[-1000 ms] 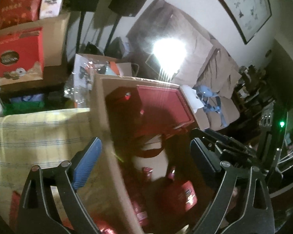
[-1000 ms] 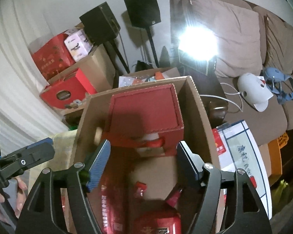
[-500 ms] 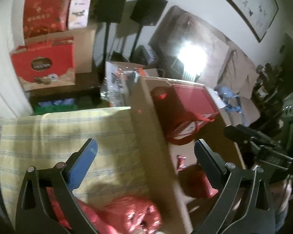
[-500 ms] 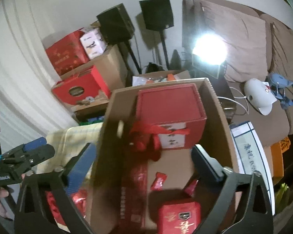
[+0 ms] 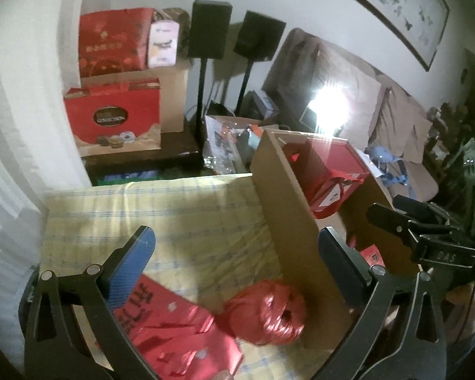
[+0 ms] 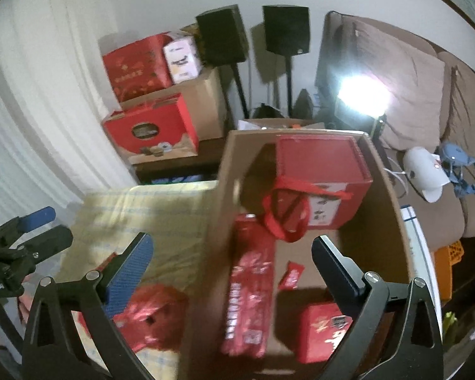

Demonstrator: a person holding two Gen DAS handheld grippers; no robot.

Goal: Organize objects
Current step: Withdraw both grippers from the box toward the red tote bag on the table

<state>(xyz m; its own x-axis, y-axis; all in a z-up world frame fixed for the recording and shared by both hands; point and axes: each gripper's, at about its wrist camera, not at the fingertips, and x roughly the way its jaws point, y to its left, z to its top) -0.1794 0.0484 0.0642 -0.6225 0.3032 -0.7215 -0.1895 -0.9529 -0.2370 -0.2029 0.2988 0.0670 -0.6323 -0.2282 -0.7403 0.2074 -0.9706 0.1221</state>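
Note:
An open cardboard carton (image 5: 285, 209) (image 6: 218, 215) stands on a yellow checked cloth (image 5: 174, 215). Inside it are a red gift box with a ribbon handle (image 6: 319, 171) (image 5: 329, 171), a long red packet (image 6: 253, 291), a small red box (image 6: 326, 329) and a red sachet (image 6: 289, 277). Outside the carton's left wall lie a red ribbon ball (image 5: 269, 310) (image 6: 155, 313) and flat red paper with black characters (image 5: 174, 326). My left gripper (image 5: 237, 250) hangs above these, its jaws opening, nothing between them. My right gripper (image 6: 234, 259) is open and empty, straddling the carton's left wall.
Red gift boxes (image 5: 110, 114) on brown cartons are stacked at the back left. Two black speakers on stands (image 5: 210, 31) are by the wall. A brown sofa (image 6: 411, 95) with a bright lamp (image 6: 361, 95) runs along the right. White curtains hang at the left.
Both views have swung left and drawn back from inside the carton. The left view now shows the cloth, ribbon ball and red paper. The right jaws have spread wider.

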